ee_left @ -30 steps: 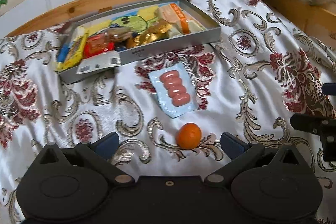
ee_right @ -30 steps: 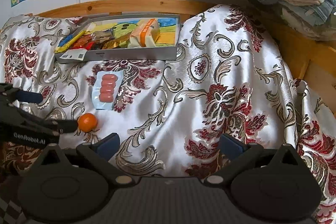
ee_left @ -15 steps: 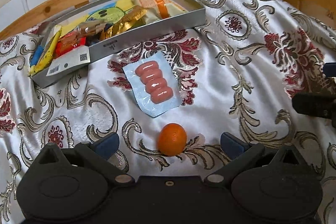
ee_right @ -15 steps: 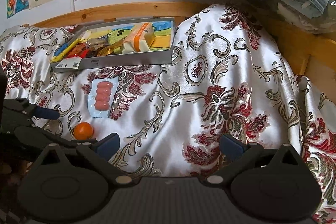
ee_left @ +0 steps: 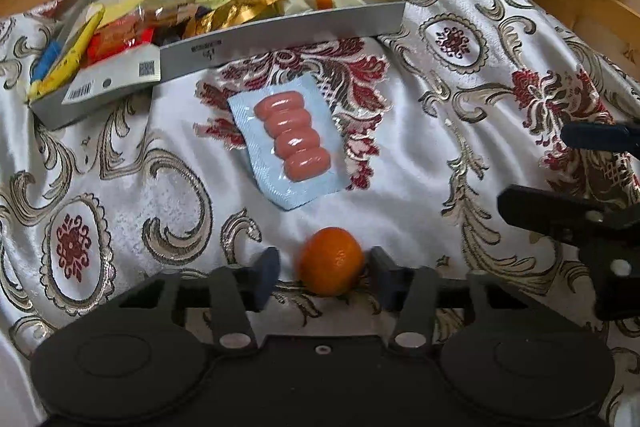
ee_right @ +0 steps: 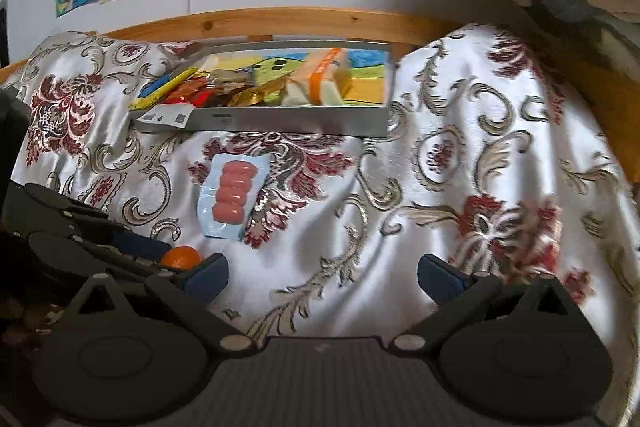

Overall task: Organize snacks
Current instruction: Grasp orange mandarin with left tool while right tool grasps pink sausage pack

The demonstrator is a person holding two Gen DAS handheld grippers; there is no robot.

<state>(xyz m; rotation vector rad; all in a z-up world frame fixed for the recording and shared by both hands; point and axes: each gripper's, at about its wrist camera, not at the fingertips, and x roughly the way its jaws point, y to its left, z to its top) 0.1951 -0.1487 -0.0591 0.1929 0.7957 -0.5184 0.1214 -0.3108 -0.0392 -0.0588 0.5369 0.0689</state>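
Between the left gripper's [ee_left: 325, 273] fingers, an orange [ee_left: 330, 260]; perhaps touching; sausage pack [ee_left: 289, 145] beyond.

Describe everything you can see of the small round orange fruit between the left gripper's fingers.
The small round orange fruit is a glossy, dimpled mandarin-like fruit, whole and unpeeled. It sits on the white floral satin bedcover, between the fingers of the left gripper: the right finger looks to be touching it, the left finger stands off with a visible gap. It lies just nearer than the pale blue pack of four pink sausages, not touching it. The right-wrist view shows only its top.
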